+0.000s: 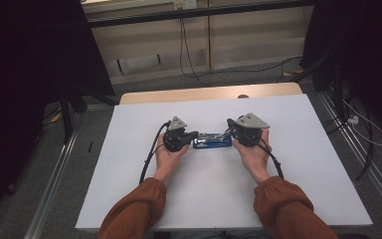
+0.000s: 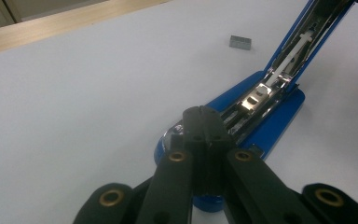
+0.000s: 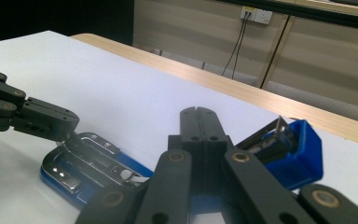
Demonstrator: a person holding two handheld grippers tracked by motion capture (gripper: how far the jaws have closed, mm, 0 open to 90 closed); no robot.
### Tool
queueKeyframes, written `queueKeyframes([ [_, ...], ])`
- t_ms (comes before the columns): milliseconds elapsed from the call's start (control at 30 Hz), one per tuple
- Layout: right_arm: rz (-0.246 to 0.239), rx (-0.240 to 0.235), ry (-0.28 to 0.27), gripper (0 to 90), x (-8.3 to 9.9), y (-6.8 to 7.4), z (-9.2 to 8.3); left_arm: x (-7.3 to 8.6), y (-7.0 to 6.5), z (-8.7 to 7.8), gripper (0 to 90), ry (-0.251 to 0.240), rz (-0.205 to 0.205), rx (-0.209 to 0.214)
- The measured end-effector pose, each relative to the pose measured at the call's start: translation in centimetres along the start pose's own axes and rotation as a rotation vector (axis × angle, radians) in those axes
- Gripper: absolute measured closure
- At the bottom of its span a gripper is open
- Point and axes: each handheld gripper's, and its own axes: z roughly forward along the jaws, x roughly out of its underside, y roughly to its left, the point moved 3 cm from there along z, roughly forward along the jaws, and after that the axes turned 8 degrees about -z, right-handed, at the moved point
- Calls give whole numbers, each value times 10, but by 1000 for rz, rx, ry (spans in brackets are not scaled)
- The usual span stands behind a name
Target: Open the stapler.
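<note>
A blue stapler [image 1: 212, 141] lies in the middle of the white table [image 1: 288, 189], hinged open. My left gripper [image 1: 195, 134] is shut, and its tip [image 2: 202, 112] rests on the rounded end of the stapler's base [image 2: 270, 126]. The stapler's top arm [image 2: 314, 28] rises away to the upper right, baring the metal staple channel. My right gripper [image 1: 228, 130] is shut too, with nothing between its jaws [image 3: 199, 112]. The raised blue head [image 3: 300, 149] stands just behind it to the right. In the right gripper view the left gripper [image 3: 67, 123] touches the metal base plate [image 3: 81, 163].
A small grey strip of staples [image 2: 240, 42] lies loose on the table beyond the stapler. The table's wooden far edge [image 1: 179, 94] borders a floor with cables [image 1: 189, 64]. Black curtains hang at both sides, and metal rails [image 1: 54, 174] run along the floor.
</note>
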Motion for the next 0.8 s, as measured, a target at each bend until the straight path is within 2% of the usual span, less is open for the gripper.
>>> queueKeyframes([
  [500,17,8,7,900,8,-15,-6,0,0,0,900,-3,-6,-2],
  [633,34,-8,7,900,12,-19,-8,0,-1,0,900,-3,-3,-7],
  [767,25,-10,9,900,12,-22,-10,0,-1,0,900,-2,-6,-6],
  [800,-3,-3,19,900,14,-24,-11,0,-1,0,900,-3,-5,-6],
])
